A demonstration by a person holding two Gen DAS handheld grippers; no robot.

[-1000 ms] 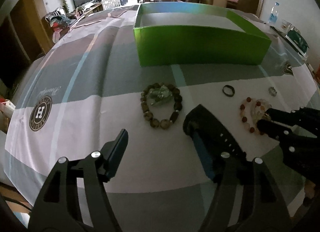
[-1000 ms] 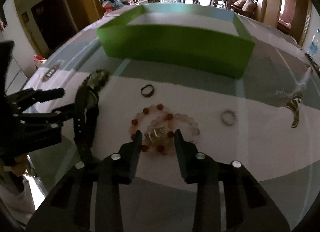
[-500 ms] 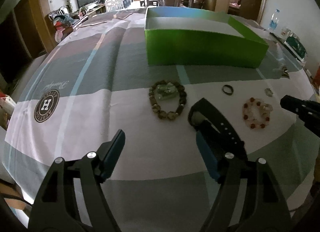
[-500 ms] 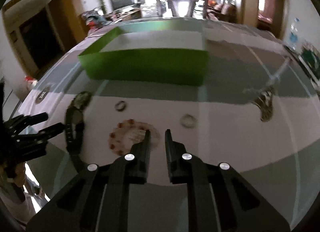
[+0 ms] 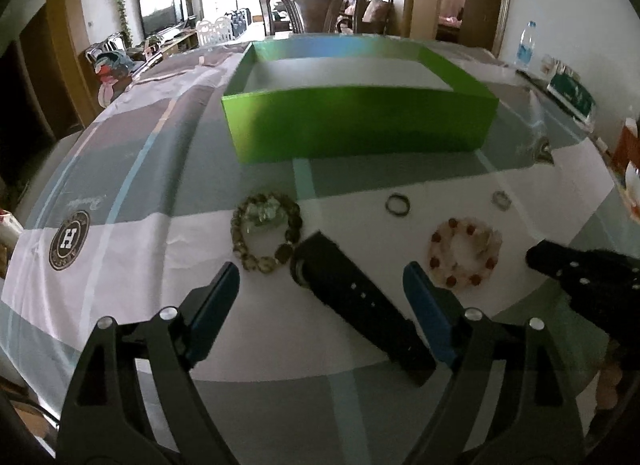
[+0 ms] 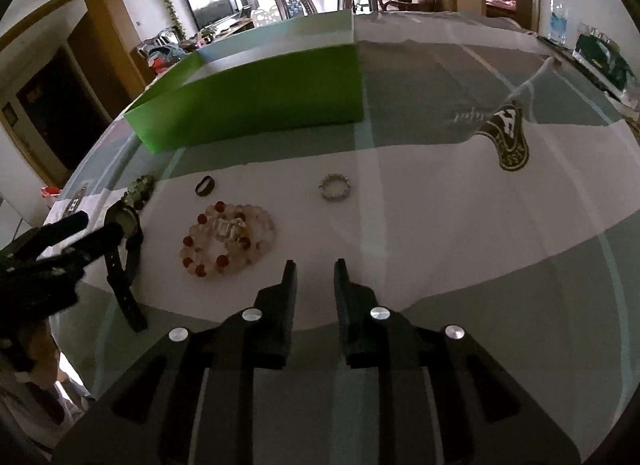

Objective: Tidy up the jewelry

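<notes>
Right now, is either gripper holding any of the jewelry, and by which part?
Neither. The left gripper is opening astride the black watch, untouched on the tablecloth. The right gripper is opening over bare cloth beside the red-bead bracelet.

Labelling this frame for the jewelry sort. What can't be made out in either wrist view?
- Green box floor: in the right wrist view its near wall blocks it; the left wrist view misses the near strip.
- Watch face: the angle is too shallow in both views.
- Two rings: too small to tell their material.
- Left gripper, jaws opening with the strap between them: contact with it is unclear.
</notes>
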